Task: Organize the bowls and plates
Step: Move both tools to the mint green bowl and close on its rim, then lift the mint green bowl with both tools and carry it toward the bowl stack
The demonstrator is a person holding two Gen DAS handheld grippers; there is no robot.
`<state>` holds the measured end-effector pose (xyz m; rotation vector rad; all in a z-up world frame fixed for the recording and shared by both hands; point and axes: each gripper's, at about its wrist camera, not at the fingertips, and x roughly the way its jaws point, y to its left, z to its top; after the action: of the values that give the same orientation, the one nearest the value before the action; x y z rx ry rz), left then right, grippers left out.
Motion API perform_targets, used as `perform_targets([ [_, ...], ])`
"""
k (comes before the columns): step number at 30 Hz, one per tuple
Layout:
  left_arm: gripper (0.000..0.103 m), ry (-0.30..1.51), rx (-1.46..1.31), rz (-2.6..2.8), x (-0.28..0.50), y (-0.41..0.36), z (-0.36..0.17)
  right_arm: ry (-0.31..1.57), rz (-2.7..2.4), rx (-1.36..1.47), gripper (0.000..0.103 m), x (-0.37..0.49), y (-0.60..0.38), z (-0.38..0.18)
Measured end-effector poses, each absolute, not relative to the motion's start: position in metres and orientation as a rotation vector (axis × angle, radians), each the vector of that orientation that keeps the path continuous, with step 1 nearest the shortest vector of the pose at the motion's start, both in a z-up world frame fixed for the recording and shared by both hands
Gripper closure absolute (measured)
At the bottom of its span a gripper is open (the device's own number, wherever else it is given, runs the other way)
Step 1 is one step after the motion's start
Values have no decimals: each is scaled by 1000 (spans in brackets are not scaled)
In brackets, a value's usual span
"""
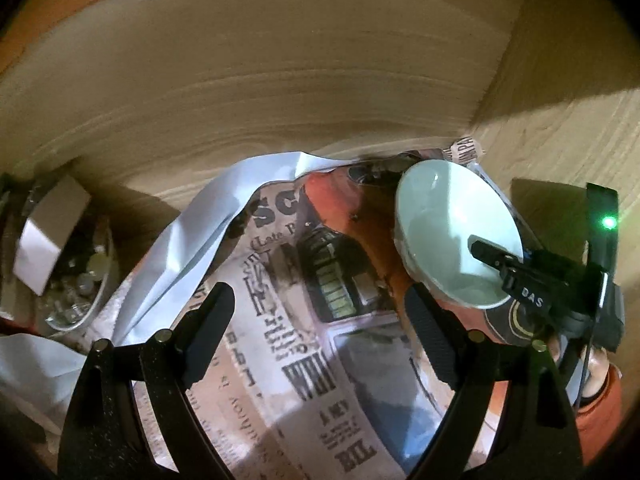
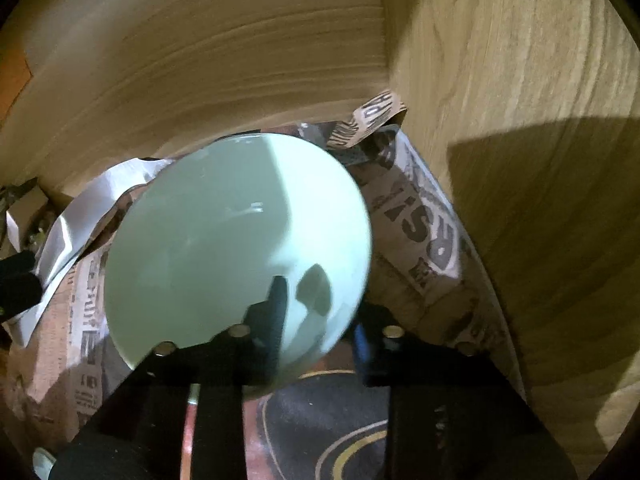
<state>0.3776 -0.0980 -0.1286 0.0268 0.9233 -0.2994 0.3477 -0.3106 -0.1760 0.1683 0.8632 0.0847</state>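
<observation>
A pale green bowl [image 1: 444, 220] [image 2: 224, 240] sits tilted at the back right of a wooden cabinet, over a newspaper-print liner [image 1: 288, 320] [image 2: 424, 232]. My right gripper [image 2: 320, 320] is shut on the bowl's near rim, with one finger [image 2: 277, 296] inside the bowl and the other outside. In the left wrist view, that right gripper [image 1: 496, 264] reaches in from the right. My left gripper [image 1: 320, 300] is open above the liner, left of the bowl, with nothing between its fingers.
A white paper strip [image 1: 192, 232] lies crumpled across the liner's left side. A glass bowl of small items [image 1: 80, 284] and a cardboard box [image 1: 52, 232] stand at the far left. The cabinet's side wall [image 2: 520, 160] rises close on the right. An orange sleeve [image 1: 600, 396] shows at the lower right.
</observation>
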Motion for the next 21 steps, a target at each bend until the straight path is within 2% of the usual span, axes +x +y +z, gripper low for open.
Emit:
perform_targets([
  [10,15,962,31,-277,390,-99,-144,874,239,71,83,330,-280,-172],
  [12,20,971,31,-265,393,-98,-148,877,266,41,83,326,-272,-171],
  [14,35,998,29,-273,396,-98,-153,883,290,23,83,322,-266,-171],
  [21,66,1036,32,-347,399,-108,-162,901,291,48,82,325,-268,-170],
])
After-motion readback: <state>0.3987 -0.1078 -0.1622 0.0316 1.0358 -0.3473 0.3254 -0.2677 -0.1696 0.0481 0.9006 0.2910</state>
